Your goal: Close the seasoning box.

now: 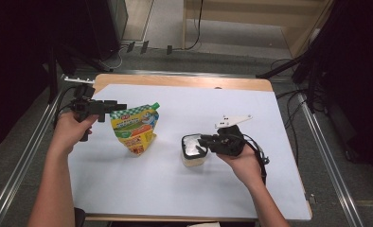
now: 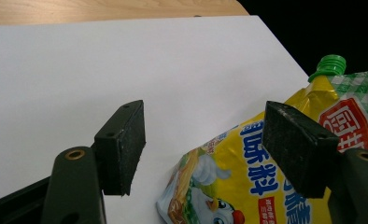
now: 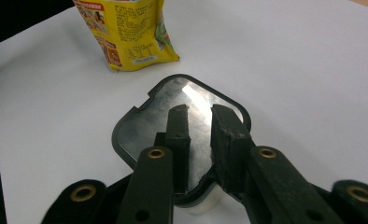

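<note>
Yellow seasoning pouch (image 1: 136,128) stands upright on the white table cover (image 1: 175,189), just beside the left gripper (image 2: 203,149), whose 2 jaws gape apart, empty. Right gripper (image 3: 201,140), jaws slightly parted, seems to straddle the container's (image 1: 194,158) silvery lid (image 3: 173,112).

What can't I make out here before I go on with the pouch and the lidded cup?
- Cup contents: the dark-rimmed foil lid covers them in the right gripper view.
- Right gripper grip: whether its jaws pinch the lid's near edge is unclear.
- Pouch bottom: cut off by the lower edge of the left gripper view.
- Pouch small print: too small in the high view.
</note>
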Action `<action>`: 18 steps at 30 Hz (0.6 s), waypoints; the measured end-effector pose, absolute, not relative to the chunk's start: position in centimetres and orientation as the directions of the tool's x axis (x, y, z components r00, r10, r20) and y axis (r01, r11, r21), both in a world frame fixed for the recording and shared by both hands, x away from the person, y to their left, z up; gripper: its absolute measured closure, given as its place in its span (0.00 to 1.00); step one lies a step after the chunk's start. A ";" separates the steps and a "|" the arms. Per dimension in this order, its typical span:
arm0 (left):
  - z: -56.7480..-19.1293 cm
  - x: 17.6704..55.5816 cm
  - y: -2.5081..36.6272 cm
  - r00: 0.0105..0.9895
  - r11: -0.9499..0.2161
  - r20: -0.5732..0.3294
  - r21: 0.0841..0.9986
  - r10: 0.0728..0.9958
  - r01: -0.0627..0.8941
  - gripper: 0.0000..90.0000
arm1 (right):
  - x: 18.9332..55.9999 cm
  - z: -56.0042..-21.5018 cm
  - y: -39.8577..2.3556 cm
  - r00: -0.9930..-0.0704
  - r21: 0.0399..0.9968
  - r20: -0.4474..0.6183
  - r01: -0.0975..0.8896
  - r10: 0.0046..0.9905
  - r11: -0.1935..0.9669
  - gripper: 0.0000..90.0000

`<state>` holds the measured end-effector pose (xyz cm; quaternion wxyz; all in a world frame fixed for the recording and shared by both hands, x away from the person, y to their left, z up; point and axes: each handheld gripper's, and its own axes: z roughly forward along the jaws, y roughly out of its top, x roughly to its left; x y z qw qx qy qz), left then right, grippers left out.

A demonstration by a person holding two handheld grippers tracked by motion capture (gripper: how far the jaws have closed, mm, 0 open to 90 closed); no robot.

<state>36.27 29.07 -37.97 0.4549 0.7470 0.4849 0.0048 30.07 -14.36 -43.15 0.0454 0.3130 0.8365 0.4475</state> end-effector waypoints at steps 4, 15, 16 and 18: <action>-38.0 36.3 29.1 0.530 -0.116 -0.435 0.683 0.728 0.721 0.35 | 30.2 -43.2 -14.6 -0.795 0.779 0.205 0.486 0.571 0.396 0.82; -38.0 36.3 28.9 0.530 -0.118 -0.434 0.682 0.728 0.722 0.34 | 30.7 -43.2 -16.1 -0.779 0.800 0.179 0.471 0.601 0.371 0.65; -38.0 36.3 29.0 0.530 -0.119 -0.434 0.682 0.729 0.721 0.34 | 30.8 -43.3 -16.4 -0.772 0.802 0.173 0.471 0.611 0.368 0.64; -38.0 36.3 29.0 0.527 -0.116 -0.434 0.682 0.731 0.722 0.34 | 31.0 -43.4 -17.1 -0.763 0.805 0.170 0.472 0.624 0.358 0.63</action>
